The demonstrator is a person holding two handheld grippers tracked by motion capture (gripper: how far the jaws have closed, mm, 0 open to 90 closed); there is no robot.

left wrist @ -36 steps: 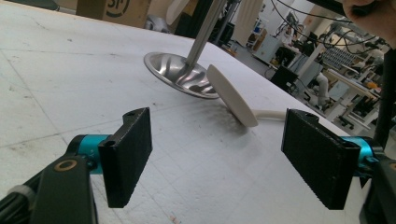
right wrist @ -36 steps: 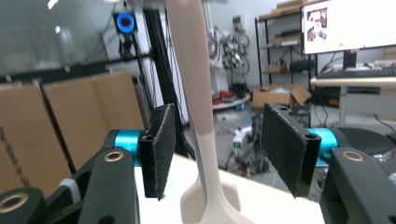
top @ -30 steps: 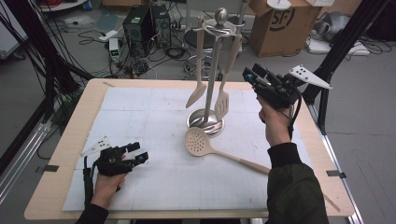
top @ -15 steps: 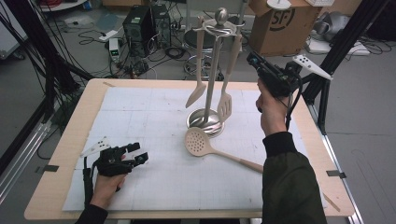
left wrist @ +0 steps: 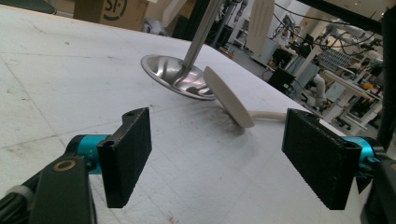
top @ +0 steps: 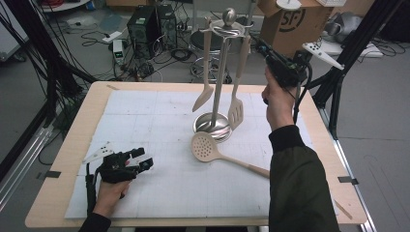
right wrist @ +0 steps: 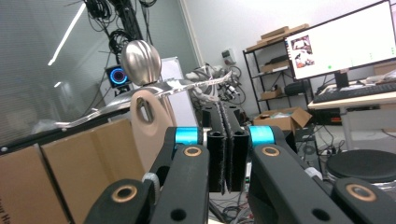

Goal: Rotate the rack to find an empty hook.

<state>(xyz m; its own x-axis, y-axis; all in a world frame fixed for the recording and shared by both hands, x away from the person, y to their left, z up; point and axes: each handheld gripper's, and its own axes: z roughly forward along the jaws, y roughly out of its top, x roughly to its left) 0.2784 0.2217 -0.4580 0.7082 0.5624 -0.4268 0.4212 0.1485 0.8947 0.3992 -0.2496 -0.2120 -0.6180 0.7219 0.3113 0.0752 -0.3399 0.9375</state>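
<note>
Cardboard box (top: 295, 21): "SF" | right gripper (top: 265, 48): jaws together, empty

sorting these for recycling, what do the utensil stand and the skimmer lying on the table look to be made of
Utensil stand: polished metal, probably stainless steel; its dished base and ball top mirror the room.
Skimmer: matte beige, one even colour with no shine, most likely plastic or silicone; the look alone cannot settle which.
</note>
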